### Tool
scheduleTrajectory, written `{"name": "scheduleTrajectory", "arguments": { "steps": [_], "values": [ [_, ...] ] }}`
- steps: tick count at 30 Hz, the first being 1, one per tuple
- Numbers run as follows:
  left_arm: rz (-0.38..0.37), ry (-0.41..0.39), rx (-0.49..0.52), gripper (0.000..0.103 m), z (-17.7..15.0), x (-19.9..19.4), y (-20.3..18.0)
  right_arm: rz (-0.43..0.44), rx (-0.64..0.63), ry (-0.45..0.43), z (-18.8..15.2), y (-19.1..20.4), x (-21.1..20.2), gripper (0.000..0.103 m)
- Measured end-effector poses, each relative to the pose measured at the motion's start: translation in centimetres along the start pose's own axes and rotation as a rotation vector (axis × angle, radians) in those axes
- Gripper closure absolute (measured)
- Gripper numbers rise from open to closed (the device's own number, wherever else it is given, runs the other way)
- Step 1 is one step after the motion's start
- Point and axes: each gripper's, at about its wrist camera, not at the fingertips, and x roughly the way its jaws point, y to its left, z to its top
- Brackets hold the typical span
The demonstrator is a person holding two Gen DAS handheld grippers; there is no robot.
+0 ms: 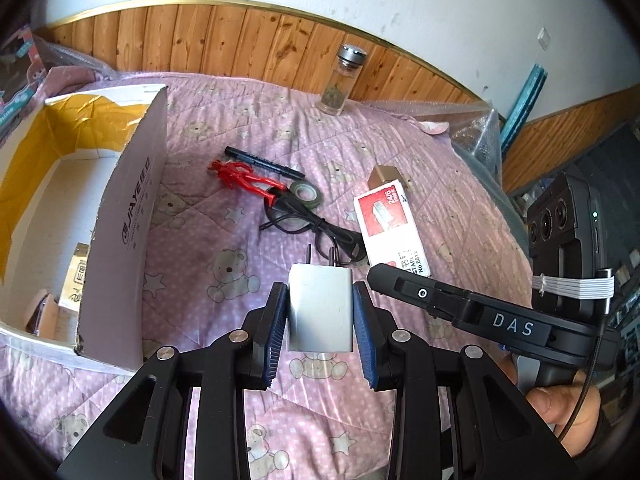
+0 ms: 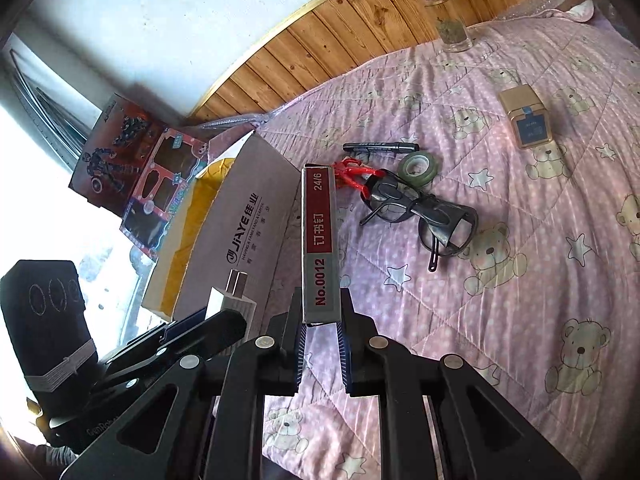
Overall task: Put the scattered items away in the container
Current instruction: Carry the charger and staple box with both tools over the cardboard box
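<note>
Cardboard box [image 1: 132, 216], open at the top, sits on a bed covered by a pink bear-print quilt [image 1: 400, 184]; some small packets lie inside it. The left gripper [image 1: 320, 320] has its jaws closed against both sides of a white charger plug [image 1: 320, 312], prongs pointing away, held above the quilt just right of the box's near corner. The right gripper [image 2: 320, 332] has its jaws clamped on the lower end of a red-and-white staple box [image 2: 320, 240], held upright and tilted slightly, close to the cardboard box's printed side wall.

Further from the cardboard box, on the quilt, lie a red toy figure [image 1: 240, 176], a black marker [image 1: 264, 162], a roll of green tape [image 1: 305, 193] and black glasses [image 2: 416, 216], clustered together. A small gold box [image 2: 526, 120] lies beyond these, well apart. A glass jar [image 1: 340, 84] with a metal lid stands upright at the wooden wall panelling, far from the cardboard box.
</note>
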Motion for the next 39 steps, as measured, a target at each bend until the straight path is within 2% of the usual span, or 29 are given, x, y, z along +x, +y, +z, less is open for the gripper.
{"name": "scheduleTrajectory", "arguments": {
  "steps": [18, 39],
  "values": [
    [-0.029, -0.098, -0.078, 0.070, 2.5, -4.7, 2.8, 0.004, -0.095, -0.049, 1.7, 7.0, -1.8, 0.088],
    [-0.041, -0.197, -0.189, 0.070, 5.3, -8.7, 9.1, 0.003, -0.203, -0.032, 4.0, 14.3, 0.9, 0.088]
  ]
}}
